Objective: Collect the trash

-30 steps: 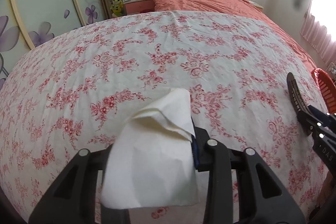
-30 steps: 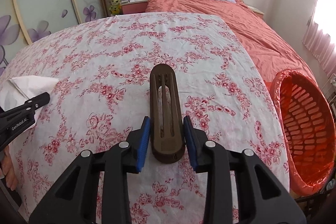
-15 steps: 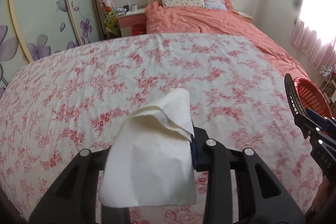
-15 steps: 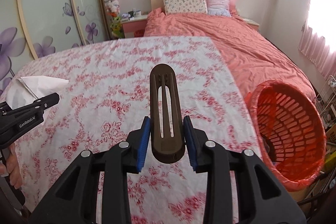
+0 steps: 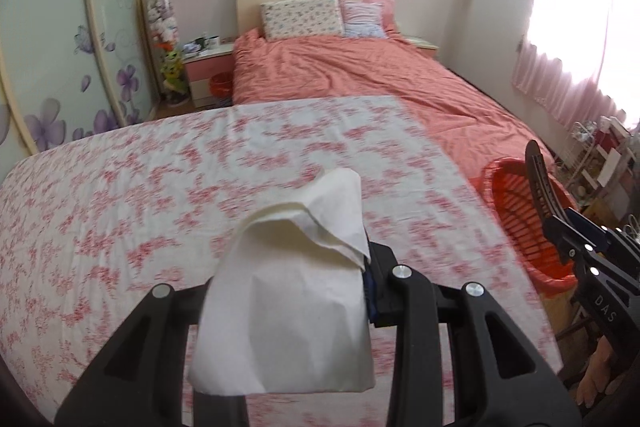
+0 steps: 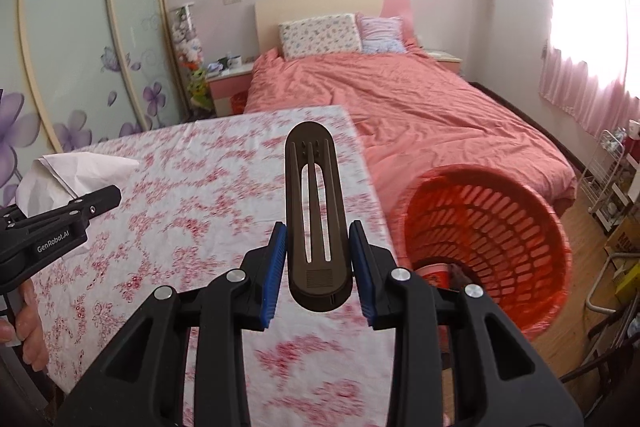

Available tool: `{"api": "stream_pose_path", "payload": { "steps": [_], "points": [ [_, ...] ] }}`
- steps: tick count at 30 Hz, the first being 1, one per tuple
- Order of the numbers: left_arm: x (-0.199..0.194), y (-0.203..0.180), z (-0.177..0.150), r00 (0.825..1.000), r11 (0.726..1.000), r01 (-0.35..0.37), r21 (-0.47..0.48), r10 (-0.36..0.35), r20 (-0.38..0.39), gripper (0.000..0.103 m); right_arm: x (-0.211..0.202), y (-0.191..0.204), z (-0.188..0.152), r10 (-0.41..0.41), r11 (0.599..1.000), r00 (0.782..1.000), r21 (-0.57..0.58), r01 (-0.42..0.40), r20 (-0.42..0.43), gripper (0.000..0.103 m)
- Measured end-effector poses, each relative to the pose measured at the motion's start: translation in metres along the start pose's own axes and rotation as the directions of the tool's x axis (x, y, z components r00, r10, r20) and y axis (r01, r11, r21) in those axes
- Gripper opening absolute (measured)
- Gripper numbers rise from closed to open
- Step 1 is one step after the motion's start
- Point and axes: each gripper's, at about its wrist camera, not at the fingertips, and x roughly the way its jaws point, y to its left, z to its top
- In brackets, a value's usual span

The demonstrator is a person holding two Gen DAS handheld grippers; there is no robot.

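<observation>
The left tongs [image 5: 296, 291] are clenched on a white tissue [image 5: 288, 303], which drapes over their near side and hides one finger; in the right wrist view the same tissue [image 6: 76, 175] sticks up behind the left tongs [image 6: 72, 215] above the floral-clothed bench [image 6: 192, 211], well to the left of the red basket [image 6: 488, 243]; the right tongs [image 6: 318, 267] are grasping a dark brown slotted piece [image 6: 316, 215], its rounded lower end pinched between the blue pads [image 6: 276, 267] and its long body pointing away, above the bench edge nearest the basket; from the left wrist view the right tongs [image 5: 560, 231] and the brown piece [image 5: 540, 183] show edge-on in front of the red basket [image 5: 516, 211]; the basket stands on the wooden floor just beside the bench's right edge, between the bench and the foot of the bed [image 6: 420, 107], lined with a red bag, with some items in its bottom that are too unclear to name; beyond the basket the bed carries a salmon cover and two pillows [image 6: 320, 35] at the headboard; a hand [image 6: 28, 311] shows under the left tongs at the picture's left edge; the bench cloth is blurred in both views.
</observation>
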Motion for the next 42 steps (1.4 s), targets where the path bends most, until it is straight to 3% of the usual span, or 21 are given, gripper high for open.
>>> {"api": "stream_pose_path", "payload": {
  "steps": [8, 17, 22, 25, 28, 29, 30, 32, 38, 40, 42],
  "points": [
    [-0.004, -0.073, 0.011, 0.993, 0.991, 0.115, 0.07, -0.117, 0.02, 0.033, -0.014, -0.058, 0.002, -0.078, 0.994, 0.996, 0.074, 0.075, 0.033, 0.033],
    [0.021, -0.177, 0.021, 0.961, 0.951, 0.275, 0.139, -0.276, -0.013, 0.033, -0.01, -0.131, 0.005, -0.124, 0.976, 0.992, 0.183, 0.116, 0.035, 0.033],
    [0.042, -0.221, 0.023, 0.948, 0.933, 0.317, 0.169, -0.315, -0.043, 0.034, 0.004, -0.162, 0.003, -0.115, 0.963, 0.993, 0.247, 0.105, 0.026, 0.033],
    [0.06, -0.238, 0.025, 0.945, 0.928, 0.327, 0.182, -0.321, -0.062, 0.034, 0.014, -0.174, 0.002, -0.112, 0.956, 0.993, 0.274, 0.103, 0.02, 0.033],
    [0.082, -0.254, 0.029, 0.949, 0.931, 0.316, 0.186, -0.306, -0.079, 0.041, 0.023, -0.186, 0.001, -0.08, 0.948, 0.996, 0.31, 0.068, 0.027, 0.033],
    [0.09, -0.257, 0.03, 0.95, 0.933, 0.31, 0.181, -0.299, -0.086, 0.05, 0.029, -0.191, 0.002, -0.064, 0.942, 0.998, 0.332, 0.053, 0.022, 0.034],
    [0.095, -0.259, 0.031, 0.951, 0.935, 0.306, 0.179, -0.294, -0.091, 0.059, 0.035, -0.198, 0.003, -0.06, 0.932, 0.998, 0.359, 0.049, 0.02, 0.037],
    [0.107, -0.262, 0.031, 0.957, 0.942, 0.285, 0.178, -0.27, -0.101, 0.065, 0.04, -0.205, 0.004, -0.07, 0.92, 0.997, 0.387, 0.057, 0.02, 0.052],
    [0.115, -0.238, 0.026, 0.971, 0.96, 0.231, 0.161, -0.215, -0.108, 0.069, 0.02, -0.2, -0.005, -0.134, 0.921, 0.99, 0.373, 0.112, 0.035, 0.066],
    [0.105, -0.225, 0.022, 0.976, 0.963, 0.21, 0.168, -0.197, -0.088, 0.071, 0.008, -0.192, -0.008, -0.168, 0.928, 0.985, 0.346, 0.141, 0.05, 0.074],
    [0.091, -0.212, 0.017, 0.981, 0.967, 0.192, 0.167, -0.185, -0.061, 0.077, -0.007, -0.185, -0.01, -0.18, 0.93, 0.981, 0.338, 0.146, 0.071, 0.075]
  ]
}}
